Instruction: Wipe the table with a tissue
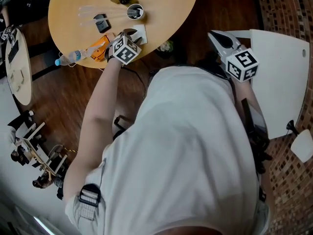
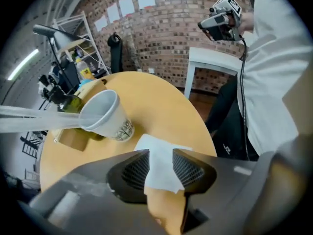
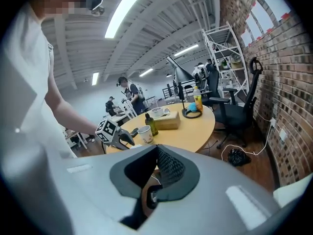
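Two hand-held grippers, one tissue.

Head view: the left hand-held gripper is at upper centre over the near edge of the round table. Its tips are at the white tissue, which lies flat on the tabletop. A paper cup sits just above the tissue in frame. A water bottle and an orange packet are to the left by the table edge. The right hand-held gripper is at upper right, off the table and well apart from the tissue.

Left gripper view: jaws are spread wide, released. The tissue lies on the table in the gap at lower centre, and the pads aren't pressing it. The cup is just beyond it, toward the left.

Right gripper view: jaws are clenched together with nothing between them. The table is far off at mid frame, with the left hand-held gripper at its left edge.

Handling, as a judgement: the tissue is a thin, soft, very light sheet with no stiffness. It will likely slide on the smooth top and crumple or tear if dragged by a corner. Best hold is probably mid-sheet: push the tips down onto it and close so a fold bunches between the pads.
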Demonstrator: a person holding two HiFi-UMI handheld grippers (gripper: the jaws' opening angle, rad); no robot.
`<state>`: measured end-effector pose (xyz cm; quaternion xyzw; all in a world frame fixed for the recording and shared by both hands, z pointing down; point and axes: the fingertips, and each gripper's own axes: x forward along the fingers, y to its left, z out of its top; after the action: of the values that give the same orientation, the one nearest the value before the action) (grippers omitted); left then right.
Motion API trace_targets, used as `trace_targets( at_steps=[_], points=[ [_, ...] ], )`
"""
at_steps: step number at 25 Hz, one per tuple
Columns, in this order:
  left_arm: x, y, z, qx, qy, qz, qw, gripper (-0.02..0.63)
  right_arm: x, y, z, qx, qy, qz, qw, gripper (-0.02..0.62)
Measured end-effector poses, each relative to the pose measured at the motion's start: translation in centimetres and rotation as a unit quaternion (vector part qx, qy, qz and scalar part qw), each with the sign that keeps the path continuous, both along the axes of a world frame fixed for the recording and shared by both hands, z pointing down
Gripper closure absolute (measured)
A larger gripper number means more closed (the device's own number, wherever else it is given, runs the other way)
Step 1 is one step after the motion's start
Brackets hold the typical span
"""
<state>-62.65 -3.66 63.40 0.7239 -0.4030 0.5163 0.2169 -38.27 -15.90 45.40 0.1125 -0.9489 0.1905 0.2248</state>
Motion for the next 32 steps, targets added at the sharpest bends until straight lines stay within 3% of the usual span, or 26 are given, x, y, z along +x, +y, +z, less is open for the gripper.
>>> trace_targets(
  at_steps=[3,7,11,14,18,22,27,32],
  points=[
    [-0.3,0.4,1.7,-0.056,-0.012,0.032,0.9978,0.402,2.0,-0.1,0.3,-0.006,0.004,0.026,1.0,0.588],
    [0.1,0.2,2.8,-0.095,-0.023,0.068,0.9928,0.388,4.3,-0.3,0.5,-0.012,0.007,0.057,0.998,0.588],
    [0.5,0.3,2.8,-0.115,-0.009,0.066,0.9911,0.401,5.5,-0.4,0.3,-0.009,0.004,0.075,0.997,0.588],
    [1.4,0.5,2.1,-0.116,0.018,0.05,0.9918,0.456,5.8,-0.2,0.4,-0.009,0.003,0.084,0.996,0.588],
    [1.7,0.9,1.8,-0.09,0.039,0.011,0.9951,0.539,5.8,0.5,0.5,-0.009,0.001,0.089,0.996,0.588],
    [1.6,0.7,1.0,-0.045,0.103,-0.086,0.9899,0.541,6.0,1.1,0.5,-0.008,0.001,0.094,0.996,0.588],
    [4.5,-1.6,-2.2,0.038,0.211,-0.141,0.9665,0.543,7.0,1.6,0.8,-0.009,0.004,0.115,0.993,0.588],
    [8.9,-3.3,-5.0,0.074,0.305,-0.125,0.9413,0.543,6.8,2.8,1.5,-0.013,0.003,0.143,0.99,0.588]
  ],
)
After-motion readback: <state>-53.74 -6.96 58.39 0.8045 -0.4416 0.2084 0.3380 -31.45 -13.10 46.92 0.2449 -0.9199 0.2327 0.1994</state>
